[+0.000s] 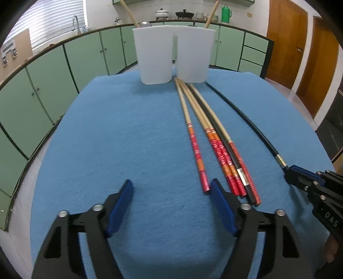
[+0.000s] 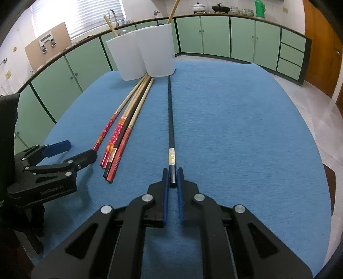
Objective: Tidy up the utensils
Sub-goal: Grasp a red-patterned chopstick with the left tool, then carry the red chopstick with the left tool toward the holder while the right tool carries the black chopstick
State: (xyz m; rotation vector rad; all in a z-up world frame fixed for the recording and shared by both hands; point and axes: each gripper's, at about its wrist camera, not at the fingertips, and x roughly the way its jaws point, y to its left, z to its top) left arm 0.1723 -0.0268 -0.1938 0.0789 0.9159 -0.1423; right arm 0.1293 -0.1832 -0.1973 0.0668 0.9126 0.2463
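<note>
Two white cups (image 1: 155,55) (image 1: 194,54) stand side by side at the far edge of the blue mat (image 1: 128,139), each with a wooden stick in it. Several bamboo chopsticks with red ends (image 1: 214,141) and one black chopstick among them lie on the mat, tips toward the cups. My right gripper (image 2: 172,178) is shut on the near end of a separate black chopstick (image 2: 170,120), which lies pointing at the cups (image 2: 148,49). My left gripper (image 1: 171,188) is open and empty, low over the mat just left of the red ends.
Green cabinets (image 1: 85,58) run around the back under a counter with a faucet, pots and a green flask (image 1: 226,14). Wooden doors (image 1: 300,49) are at the right. The mat's edges fall off on all sides.
</note>
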